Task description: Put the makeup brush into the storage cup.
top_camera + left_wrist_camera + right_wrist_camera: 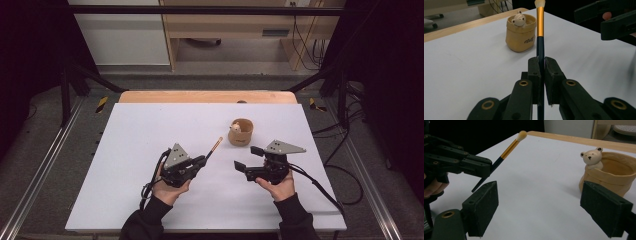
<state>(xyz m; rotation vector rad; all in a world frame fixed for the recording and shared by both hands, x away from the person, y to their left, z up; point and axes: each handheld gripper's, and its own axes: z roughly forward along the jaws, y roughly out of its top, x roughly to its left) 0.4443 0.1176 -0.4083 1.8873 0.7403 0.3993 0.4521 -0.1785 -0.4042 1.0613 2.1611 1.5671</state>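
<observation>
A makeup brush [540, 22] with a dark blue handle, gold ferrule and pale bristles is clamped in my left gripper [542, 67], which is shut on its handle. The brush [215, 146] slants up and away from the left gripper [202, 161], bristles pointing toward the back right. A tan pot [241, 132] with a small bear figure [592, 157] on its rim stands just beyond the bristles. My right gripper [539, 207] is open, nothing between its pads, hovering to the right of the left one with the pot [614, 175] ahead on its right.
The white table top [150, 125] has a wooden strip [200, 96] along its far edge. Black frame posts flank the table, and cables lie on the floor at the right [345, 170]. Wooden furniture stands behind.
</observation>
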